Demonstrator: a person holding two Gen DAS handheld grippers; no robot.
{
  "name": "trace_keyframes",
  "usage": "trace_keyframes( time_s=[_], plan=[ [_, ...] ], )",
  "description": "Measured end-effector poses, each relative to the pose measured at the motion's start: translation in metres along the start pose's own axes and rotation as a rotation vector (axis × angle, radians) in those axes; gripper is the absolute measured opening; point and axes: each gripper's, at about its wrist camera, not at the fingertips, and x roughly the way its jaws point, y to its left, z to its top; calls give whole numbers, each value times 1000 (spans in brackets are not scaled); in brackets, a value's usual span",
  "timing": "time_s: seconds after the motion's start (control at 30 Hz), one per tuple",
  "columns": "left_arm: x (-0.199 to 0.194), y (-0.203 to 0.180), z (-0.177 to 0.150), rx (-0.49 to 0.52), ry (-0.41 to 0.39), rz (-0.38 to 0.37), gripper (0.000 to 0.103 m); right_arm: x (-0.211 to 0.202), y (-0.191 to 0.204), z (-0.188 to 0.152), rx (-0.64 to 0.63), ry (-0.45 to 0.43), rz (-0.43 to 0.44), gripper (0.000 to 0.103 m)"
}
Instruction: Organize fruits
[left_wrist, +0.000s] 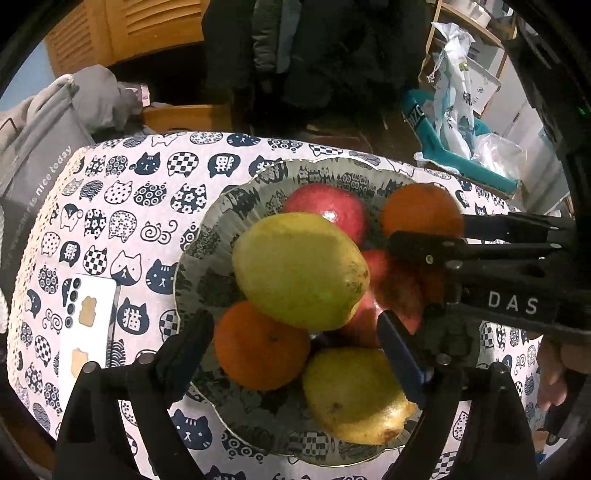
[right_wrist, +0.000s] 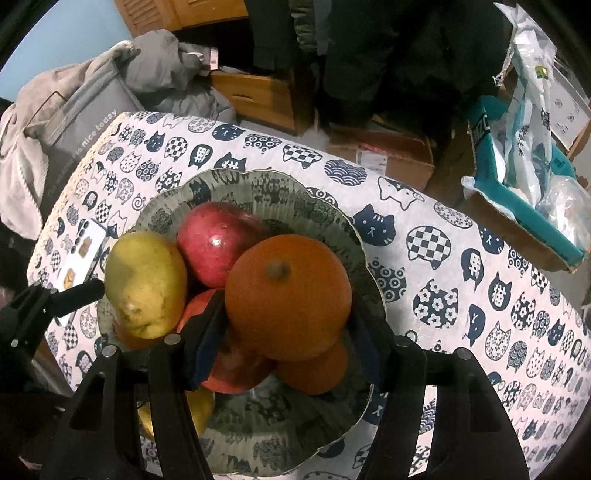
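Note:
A patterned bowl (left_wrist: 207, 266) on the cat-print tablecloth holds fruit. My left gripper (left_wrist: 295, 332) is shut on a yellow-green pear (left_wrist: 299, 269) and holds it above the bowl. Under it lie an orange (left_wrist: 258, 347), a second pear (left_wrist: 354, 395) and red apples (left_wrist: 328, 206). My right gripper (right_wrist: 288, 343) is shut on an orange (right_wrist: 288, 295) above the bowl (right_wrist: 332, 221). In the right wrist view the held pear (right_wrist: 146, 284), a red apple (right_wrist: 218, 240), a second apple (right_wrist: 236, 369) and a lower orange (right_wrist: 317, 373) show. The right gripper also shows in the left wrist view (left_wrist: 424, 236).
A white phone (left_wrist: 86, 325) lies on the tablecloth (left_wrist: 122, 206) left of the bowl. A grey bag (left_wrist: 40, 166) and clothes stand at the table's left edge. A teal box with plastic bags (right_wrist: 524, 192) sits beyond the far right edge. Wooden drawers (right_wrist: 258, 96) stand behind.

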Motion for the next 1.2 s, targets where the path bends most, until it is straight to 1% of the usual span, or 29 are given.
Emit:
trace_keyframes(
  time_s=[0.07,0.2,0.33,0.43,0.57,0.77,1.07,1.2],
  plan=[
    [-3,1,0,-5,-4,0,91,-2,-2,1,7,-6,5,65],
    [-11,3,1,-17,-21,1,91,-13,-2,2,12,-29,16,70],
    [-27,3,4,-27,-54,-1,91,-28,-3,2,15,-53,-5,70],
    [-42,2,6,-32,-86,1,91,-45,-3,1,20,-89,-33,70],
    [-63,2,8,-37,-125,4,91,-75,-6,-1,29,-152,-77,74],
    [-95,0,10,-43,-184,-6,91,-120,-11,-8,55,-238,-114,74],
    [-157,-8,9,-32,-312,-5,91,-196,-7,-27,60,-382,-181,75],
    [-185,-12,8,-27,-375,-6,98,-230,-3,-39,52,-445,-208,76]
  ],
)
